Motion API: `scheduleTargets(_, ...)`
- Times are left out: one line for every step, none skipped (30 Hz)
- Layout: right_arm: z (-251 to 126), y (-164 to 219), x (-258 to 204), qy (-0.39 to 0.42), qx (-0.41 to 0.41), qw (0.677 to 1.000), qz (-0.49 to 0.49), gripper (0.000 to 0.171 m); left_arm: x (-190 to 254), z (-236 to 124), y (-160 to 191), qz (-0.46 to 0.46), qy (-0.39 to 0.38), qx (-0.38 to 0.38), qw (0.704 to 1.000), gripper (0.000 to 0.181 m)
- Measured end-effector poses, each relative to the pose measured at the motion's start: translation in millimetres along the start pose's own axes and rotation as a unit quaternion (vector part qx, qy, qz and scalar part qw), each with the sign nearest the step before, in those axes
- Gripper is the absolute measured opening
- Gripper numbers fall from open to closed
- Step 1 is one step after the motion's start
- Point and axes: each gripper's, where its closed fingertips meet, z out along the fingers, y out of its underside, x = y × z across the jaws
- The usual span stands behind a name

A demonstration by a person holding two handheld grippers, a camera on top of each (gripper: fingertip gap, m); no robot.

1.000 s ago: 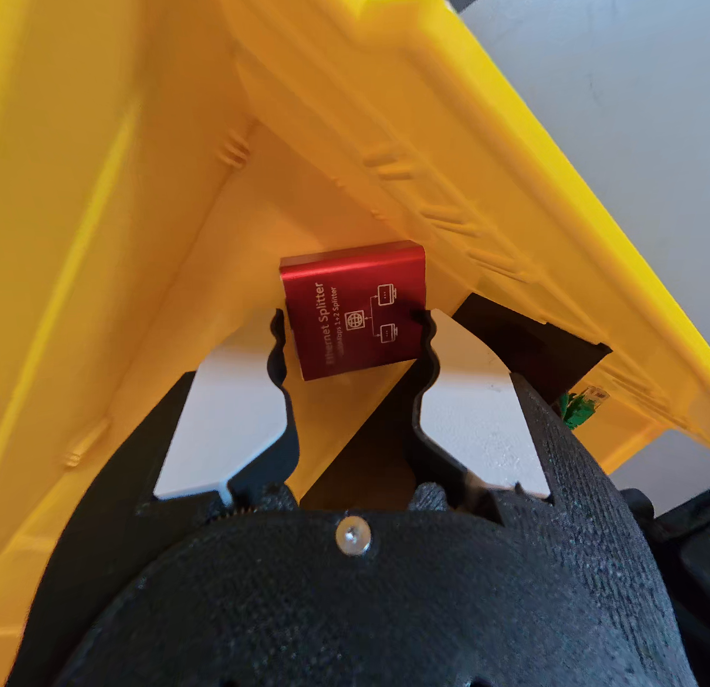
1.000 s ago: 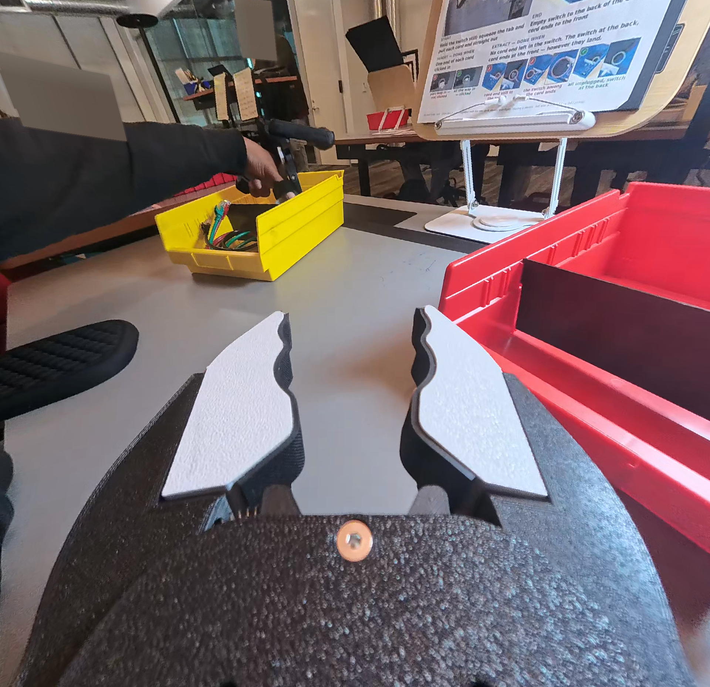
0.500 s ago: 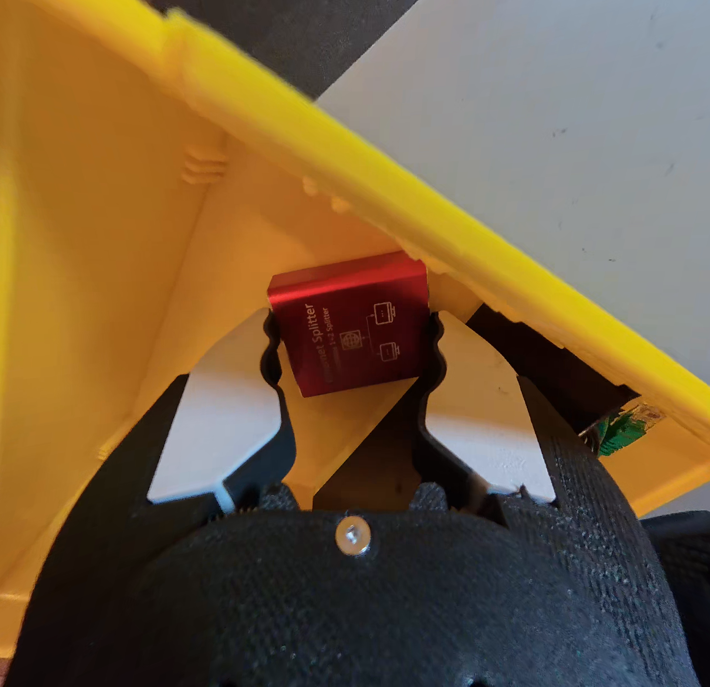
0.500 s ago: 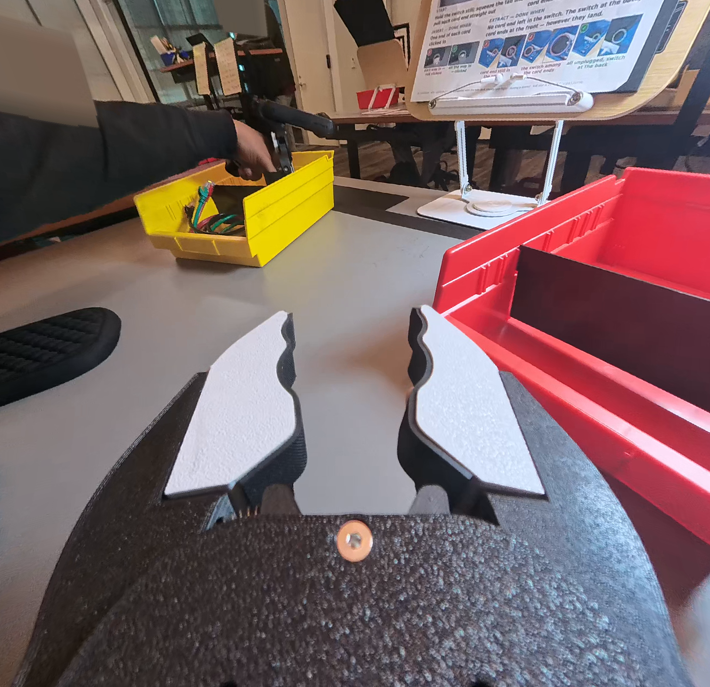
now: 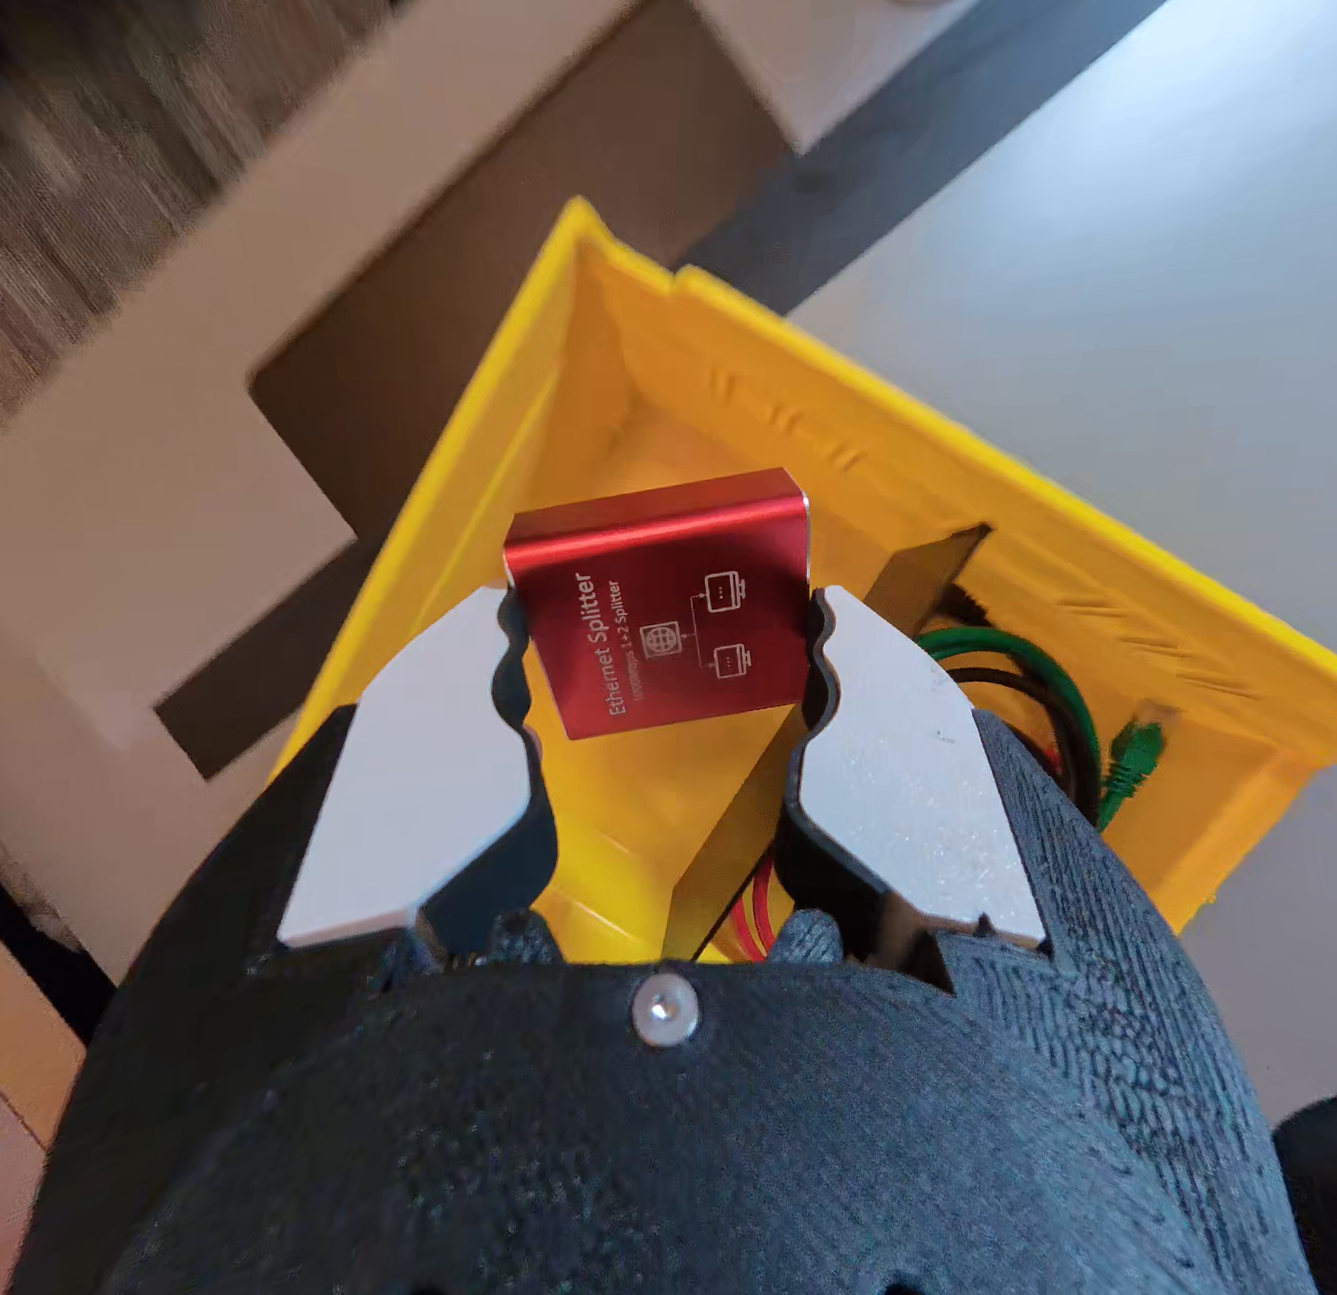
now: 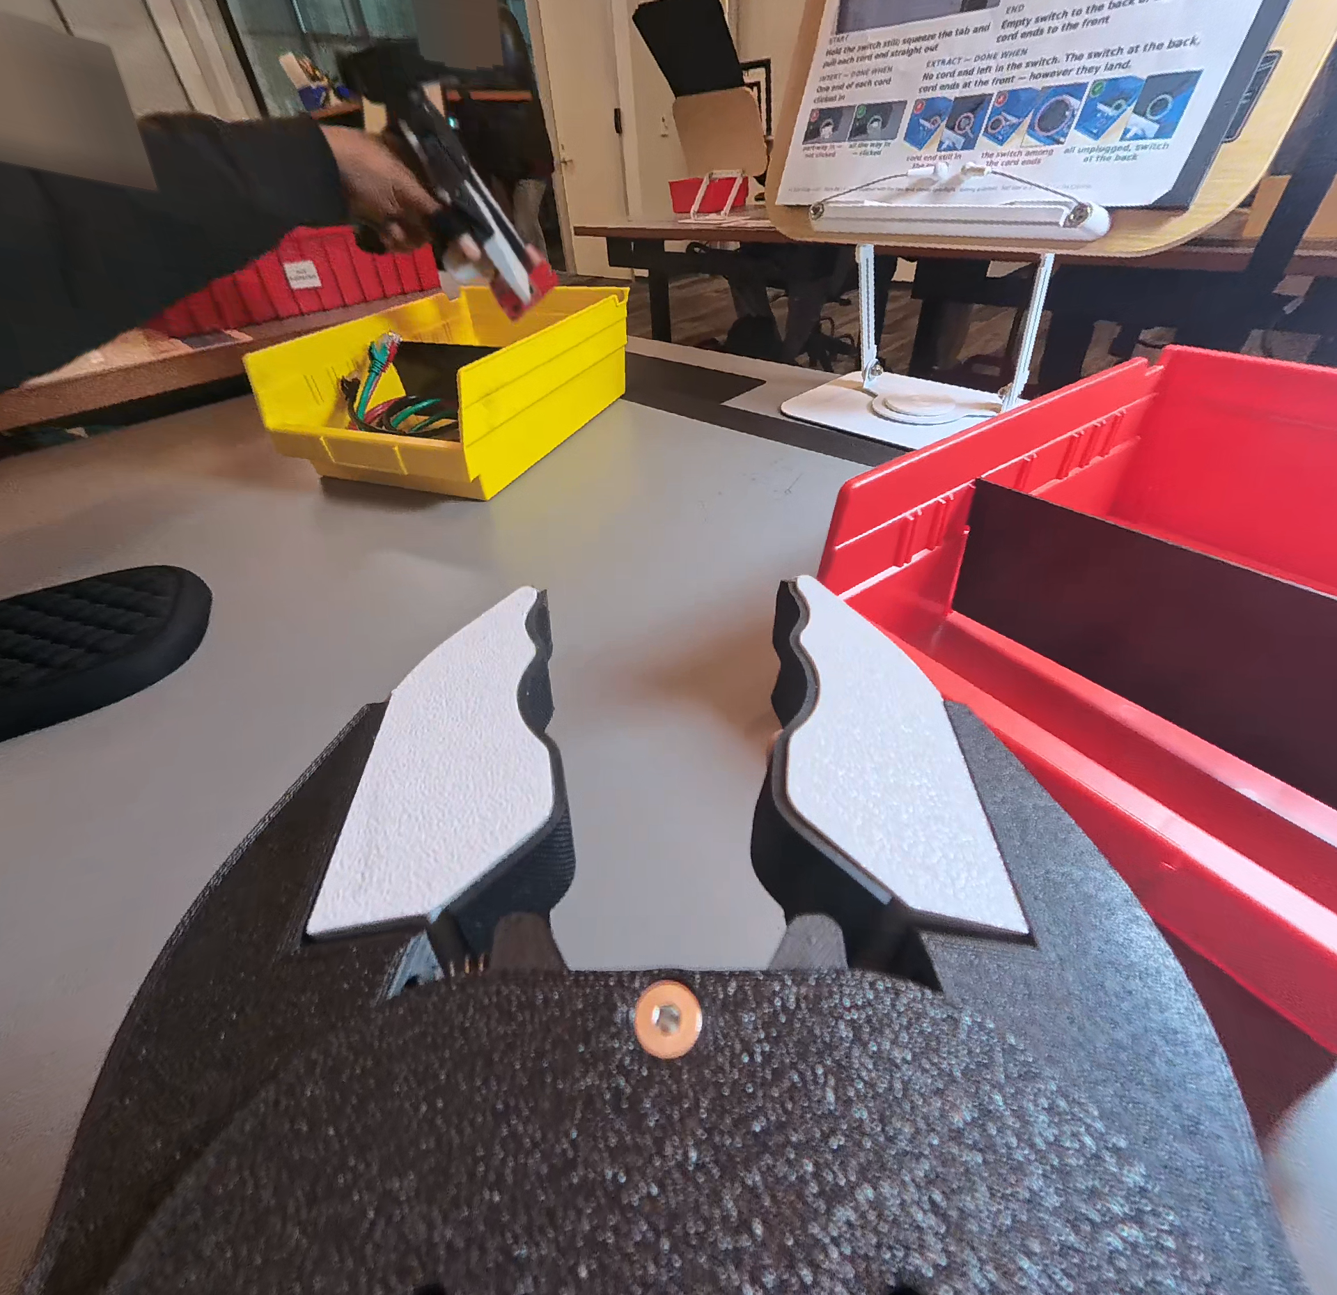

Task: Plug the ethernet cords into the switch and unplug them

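Brushed glossy red metal switch [image 5: 662, 609], smooth yellow plastic bin [image 5: 904, 457], grainy matt black tongs [image 5: 662, 612] with white pads.

The switch [image 5: 662, 620] is glossy red with pale printed markings. The bin [image 5: 854, 421] under it is bright yellow with a black divider [image 5: 919, 573]; the cords [image 5: 1042, 674] inside are green, red and black. The second bin [image 6: 1085, 464] is red, and the tabletop [image 6: 651, 536] plain grey.

open grey worktop [image 6: 651, 536] between yellow bin [image 6: 521, 392] and red bin [image 6: 1013, 464]. blocked right by red bin wall, far side by document stand [image 6: 911, 406], left by black pad [image 6: 87, 638].
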Motion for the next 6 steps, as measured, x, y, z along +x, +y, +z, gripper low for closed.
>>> scheduleTargets(0.5, 0.2, -0.9, 0.0, -0.001, 1.0, -0.003, 0.059, 5.2, -14.7, -9.8, 0.01, -0.001, 0.039, 0.999, 0.075)
scheduleTargets(0.9, 0.3, -2.1, -0.001, -0.002, 1.0, -0.006, 0.059, 13.8, -29.5, -18.3, 0.011, 0.004, 0.073, 0.997, 0.075)
scheduleTargets(1.4, 0.3, -3.4, -0.002, -0.003, 1.0, -0.009, 0.059, 26.4, -44.4, -26.7, 0.017, 0.015, 0.11, 0.994, 0.075)
scheduleTargets(2.3, 0.5, -4.6, -0.002, -0.005, 1.0, -0.013, 0.059, 41.9, -58.4, -33.2, 0.027, 0.026, 0.142, 0.989, 0.075)
scheduleTargets(3.5, 1.1, -6.0, -0.003, -0.008, 1.0, -0.017, 0.059, 59.3, -70.8, -37.9, 0.04, 0.036, 0.169, 0.984, 0.075)
scheduleTargets(5.1, 2.0, -8.0, -0.005, -0.012, 1.0, -0.02, 0.059, 79.5, -82.3, -41.2, 0.055, 0.049, 0.195, 0.978, 0.075)
